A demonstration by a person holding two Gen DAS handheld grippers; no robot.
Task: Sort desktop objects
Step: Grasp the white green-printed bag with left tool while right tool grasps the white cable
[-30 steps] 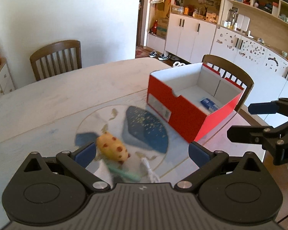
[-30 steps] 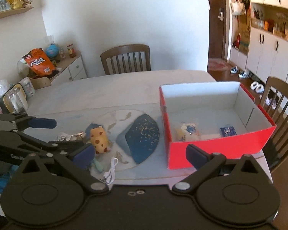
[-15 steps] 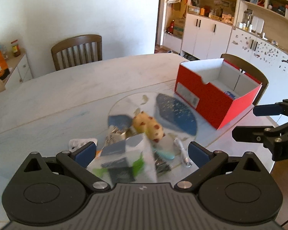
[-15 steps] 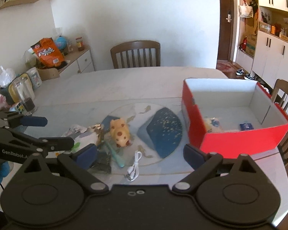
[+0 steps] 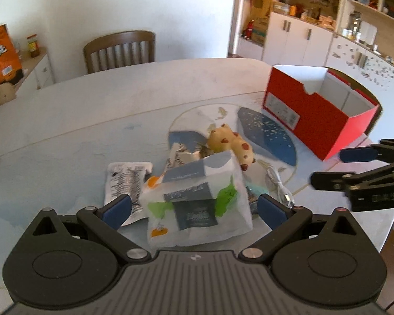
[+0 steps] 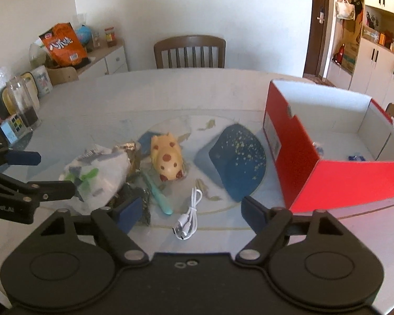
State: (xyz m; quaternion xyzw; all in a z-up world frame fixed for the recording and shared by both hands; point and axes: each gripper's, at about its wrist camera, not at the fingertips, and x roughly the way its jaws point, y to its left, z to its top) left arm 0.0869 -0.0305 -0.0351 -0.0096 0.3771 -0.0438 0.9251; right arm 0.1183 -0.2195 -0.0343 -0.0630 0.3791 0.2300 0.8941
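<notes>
Left gripper [image 5: 194, 206] jaws wide apart around a white packet [image 5: 197, 204], not pinching it. Right gripper [image 6: 189, 210] gapes too, over a white cable [image 6: 187, 219]. Spotted toy [image 6: 168, 161] beyond; red box [image 6: 328, 162] stands right.

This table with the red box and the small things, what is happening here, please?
A person holds two grippers and sorts objects into the red box, where a few small items already lie. Both the left gripper and the right gripper are open and hold nothing. The left one faces a white plastic packet between its fingers. The yellow spotted toy, white cable and teal stick lie on the table.
</notes>
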